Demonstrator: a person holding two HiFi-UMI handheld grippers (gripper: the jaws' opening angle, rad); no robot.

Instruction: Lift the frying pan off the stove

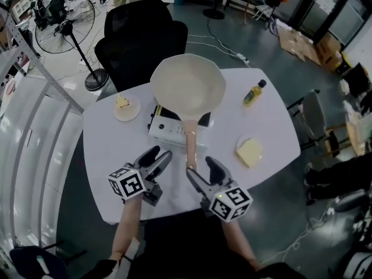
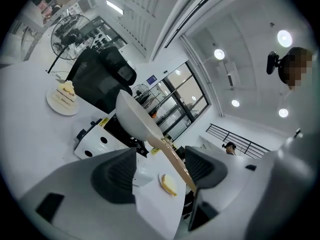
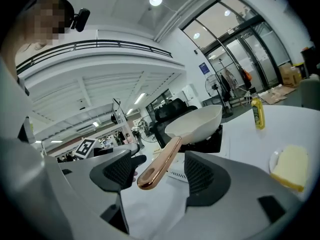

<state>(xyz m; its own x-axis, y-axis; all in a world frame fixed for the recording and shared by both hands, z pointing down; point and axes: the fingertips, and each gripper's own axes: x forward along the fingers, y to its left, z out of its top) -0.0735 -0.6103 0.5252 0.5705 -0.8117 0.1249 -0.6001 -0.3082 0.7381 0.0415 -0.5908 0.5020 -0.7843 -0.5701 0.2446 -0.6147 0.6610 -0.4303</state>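
A cream frying pan (image 1: 188,86) sits on a white portable stove (image 1: 165,129) at the middle of the white table (image 1: 104,150). Its copper handle (image 1: 190,144) points toward me. My right gripper (image 1: 200,167) is open just before the handle's end. In the right gripper view the handle tip (image 3: 150,176) lies between the open jaws of that gripper (image 3: 160,173), with a gap on each side. My left gripper (image 1: 160,154) is open and empty, left of the handle. In the left gripper view, the left gripper (image 2: 160,171) sees the pan (image 2: 135,116) and handle (image 2: 175,161) ahead.
A slice of cake on a plate (image 1: 123,105) stands left of the stove. A yellow oil bottle (image 1: 254,93) is at the right rear, and a yellow block on a plate (image 1: 250,151) at the right. A black chair (image 1: 142,36) stands behind the table.
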